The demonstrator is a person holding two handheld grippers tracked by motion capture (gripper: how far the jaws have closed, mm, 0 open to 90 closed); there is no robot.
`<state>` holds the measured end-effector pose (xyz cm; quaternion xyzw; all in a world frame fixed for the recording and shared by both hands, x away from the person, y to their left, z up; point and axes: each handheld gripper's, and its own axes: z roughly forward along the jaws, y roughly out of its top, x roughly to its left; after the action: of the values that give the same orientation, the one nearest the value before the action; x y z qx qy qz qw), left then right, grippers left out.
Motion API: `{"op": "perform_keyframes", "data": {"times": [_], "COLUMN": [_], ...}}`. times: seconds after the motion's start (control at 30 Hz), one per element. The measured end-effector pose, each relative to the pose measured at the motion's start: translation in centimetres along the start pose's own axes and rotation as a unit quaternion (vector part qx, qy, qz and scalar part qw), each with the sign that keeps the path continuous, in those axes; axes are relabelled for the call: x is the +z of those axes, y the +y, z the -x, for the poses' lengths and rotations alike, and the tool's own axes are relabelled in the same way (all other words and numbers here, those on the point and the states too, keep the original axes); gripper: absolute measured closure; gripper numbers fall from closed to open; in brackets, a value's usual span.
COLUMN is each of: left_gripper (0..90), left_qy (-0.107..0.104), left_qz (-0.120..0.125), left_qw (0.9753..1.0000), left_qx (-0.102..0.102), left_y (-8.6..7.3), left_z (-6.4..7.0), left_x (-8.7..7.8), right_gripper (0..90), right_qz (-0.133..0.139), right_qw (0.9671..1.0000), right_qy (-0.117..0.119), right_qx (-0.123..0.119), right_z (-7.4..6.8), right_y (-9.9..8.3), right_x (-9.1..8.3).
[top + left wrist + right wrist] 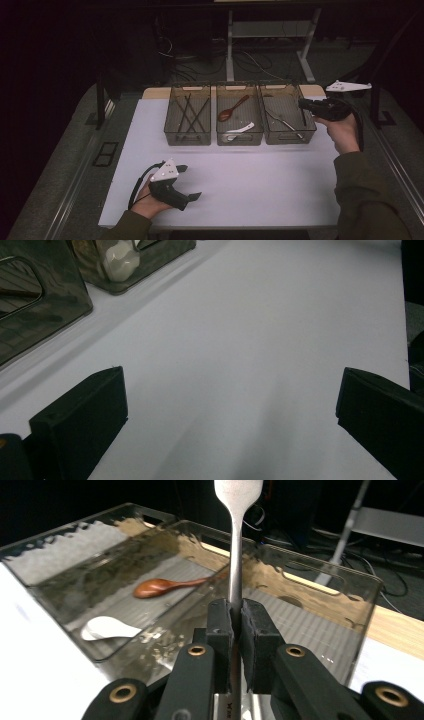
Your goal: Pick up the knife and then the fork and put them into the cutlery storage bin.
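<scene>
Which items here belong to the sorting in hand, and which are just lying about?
In use:
- right hand-held gripper, shut on a metal utensil
- right bin under it

Lying about:
- wooden spoon and white spoon, middle bin
- dark sticks, left bin
- left hand-held gripper, open over the table

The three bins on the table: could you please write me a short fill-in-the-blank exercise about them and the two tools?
1. The right tool is shut on the handle of a metal ____.
2. The left tool has its jaws ____ and holds nothing.
3. The brown wooden spoon lies in the ____ bin of the three.
4. In that bin, a ____ spoon lies nearer the person than the wooden one.

Missing words: utensil; open; middle; white
</scene>
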<state>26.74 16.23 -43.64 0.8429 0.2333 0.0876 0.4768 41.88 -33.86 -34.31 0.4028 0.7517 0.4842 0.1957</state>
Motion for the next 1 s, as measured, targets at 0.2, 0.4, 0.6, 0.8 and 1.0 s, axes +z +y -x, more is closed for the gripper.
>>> {"op": "perform_keyframes", "data": {"times": [0.2, 0.4, 0.6, 0.8, 1.0], "left_gripper": [0.0, 0.0, 0.0, 0.0, 0.0], "left_qy": [0.0, -0.001, -0.002, -0.002, -0.003], "left_qz": [0.0, -0.003, -0.003, -0.004, -0.005], "left_qw": [1.0, 1.0, 1.0, 1.0, 1.0], "left_qx": [0.001, 0.003, 0.003, 0.004, 0.004], "left_y": [0.0, 0.0, 0.0, 0.0, 0.0], "left_z": [0.0, 0.0, 0.0, 0.0, 0.0], "left_x": [0.0, 0.0, 0.0, 0.0, 0.1], "right_gripper": [82.7, 82.7, 82.7, 82.7, 82.6], "right_qz": [-0.023, -0.057, -0.09, -0.133, -0.167], "right_qw": [0.9995, 0.9977, 0.9948, 0.99, 0.9848], "right_qy": [-0.021, -0.034, -0.046, -0.048, -0.047], "right_qx": [0.005, 0.011, 0.013, 0.007, -0.001], "right_z": [1.0, 1.8, 2.2, 2.1, 2.0], "right_y": [-0.2, -0.8, -1.5, -2.1, -2.2], "right_x": [1.1, 2.4, 3.4, 4.4, 5.1]}}
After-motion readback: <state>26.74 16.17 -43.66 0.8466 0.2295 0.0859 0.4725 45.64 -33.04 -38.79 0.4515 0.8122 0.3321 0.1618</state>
